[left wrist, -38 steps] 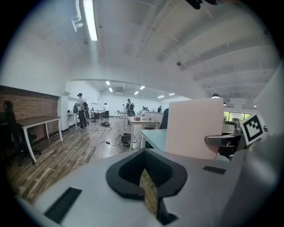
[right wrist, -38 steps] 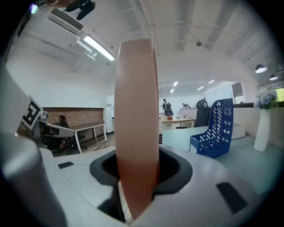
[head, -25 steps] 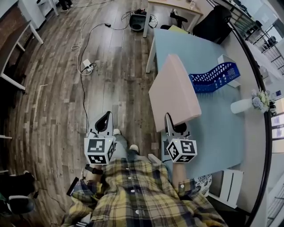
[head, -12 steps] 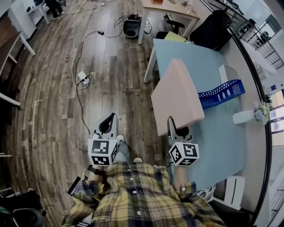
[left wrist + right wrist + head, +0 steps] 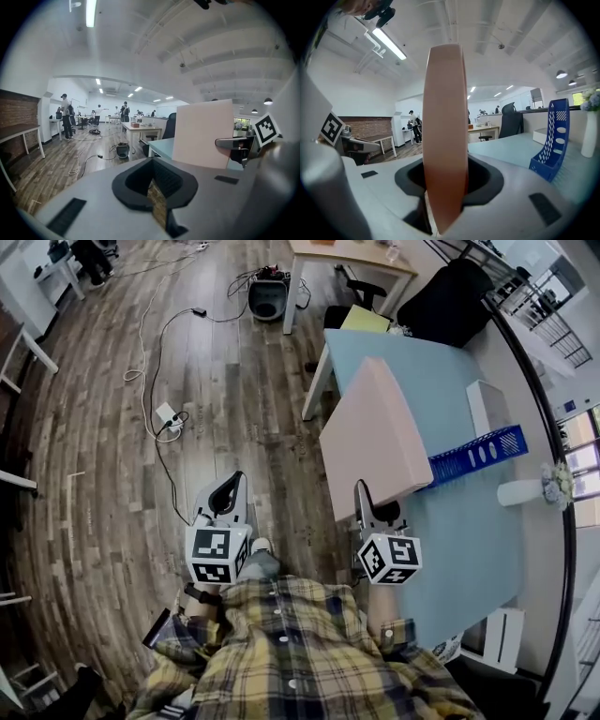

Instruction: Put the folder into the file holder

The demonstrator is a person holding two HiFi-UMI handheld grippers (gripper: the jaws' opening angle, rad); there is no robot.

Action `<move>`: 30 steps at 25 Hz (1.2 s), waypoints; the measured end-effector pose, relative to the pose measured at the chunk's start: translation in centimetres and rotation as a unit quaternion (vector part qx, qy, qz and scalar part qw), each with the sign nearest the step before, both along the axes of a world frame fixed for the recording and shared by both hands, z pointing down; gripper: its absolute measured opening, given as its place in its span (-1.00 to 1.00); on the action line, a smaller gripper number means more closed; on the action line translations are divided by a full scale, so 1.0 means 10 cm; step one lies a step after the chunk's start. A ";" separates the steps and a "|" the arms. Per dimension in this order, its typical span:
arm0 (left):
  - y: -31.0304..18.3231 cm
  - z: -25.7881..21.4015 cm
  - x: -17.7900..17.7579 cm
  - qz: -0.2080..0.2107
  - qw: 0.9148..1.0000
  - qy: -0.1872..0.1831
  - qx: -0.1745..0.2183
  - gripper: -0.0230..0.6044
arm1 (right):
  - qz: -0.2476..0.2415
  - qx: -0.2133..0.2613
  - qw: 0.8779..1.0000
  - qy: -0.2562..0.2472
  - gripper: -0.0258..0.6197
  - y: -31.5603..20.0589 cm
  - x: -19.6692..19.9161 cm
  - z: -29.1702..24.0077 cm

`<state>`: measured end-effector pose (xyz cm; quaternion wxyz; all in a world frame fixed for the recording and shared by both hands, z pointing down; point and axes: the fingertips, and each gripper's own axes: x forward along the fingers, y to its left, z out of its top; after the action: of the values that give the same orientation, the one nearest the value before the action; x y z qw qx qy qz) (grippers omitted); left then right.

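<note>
Folder (image 5: 373, 442) clamped upright in right gripper (image 5: 362, 493), long axis pointing ahead; blue file holder (image 5: 483, 452) ahead-right of jaws. Left gripper (image 5: 226, 495) closed, empty, farther off.

Place: open-plan office | Floor: wood planks (image 5: 103, 474), loose cables (image 5: 150, 324), a power strip (image 5: 167, 415) | Furniture: wooden desks (image 5: 140, 129), black office chair (image 5: 450, 296), light-blue table (image 5: 412, 362) bearing a blue file holder (image 5: 478, 457) | Ceiling: strip lights (image 5: 389, 44) | Far end: people (image 5: 65, 115) standing by tables, brick wall (image 5: 18, 110)
</note>
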<state>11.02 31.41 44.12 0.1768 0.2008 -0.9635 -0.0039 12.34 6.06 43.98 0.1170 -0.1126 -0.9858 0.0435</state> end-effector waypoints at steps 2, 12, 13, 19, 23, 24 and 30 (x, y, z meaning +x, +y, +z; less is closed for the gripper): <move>0.06 0.01 -0.10 0.006 1.000 0.001 -0.003 -0.96 | 0.006 0.000 1.000 0.002 -0.38 0.05 -0.09 0.01; 0.23 0.15 -0.34 0.037 0.999 0.016 -0.001 -0.96 | 0.033 -0.003 0.999 0.011 -0.38 0.24 -0.23 0.04; 0.22 0.17 -0.36 0.040 0.999 0.017 0.000 -0.96 | 0.035 -0.002 0.999 0.009 -0.38 0.25 -0.24 0.02; 0.12 0.27 -0.54 0.060 0.998 0.030 -0.002 -0.96 | 0.056 -0.008 0.998 0.004 -0.38 0.13 -0.35 0.00; 0.06 0.31 -0.81 0.066 0.997 0.029 -0.004 -0.96 | 0.073 -0.016 0.997 -0.004 -0.38 0.00 -0.58 -0.01; 0.04 0.31 -0.89 0.068 0.997 0.029 -0.005 -0.96 | 0.077 -0.017 0.997 -0.007 -0.38 -0.03 -0.66 -0.02; -0.16 0.23 -1.51 0.090 0.996 0.021 -0.010 -0.96 | 0.103 -0.029 0.994 -0.020 -0.38 -0.28 -1.17 -0.13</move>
<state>-4.09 29.84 46.44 0.1990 0.2844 -0.9377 0.0177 0.60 3.27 42.69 0.0885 -0.0150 -0.9926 0.0820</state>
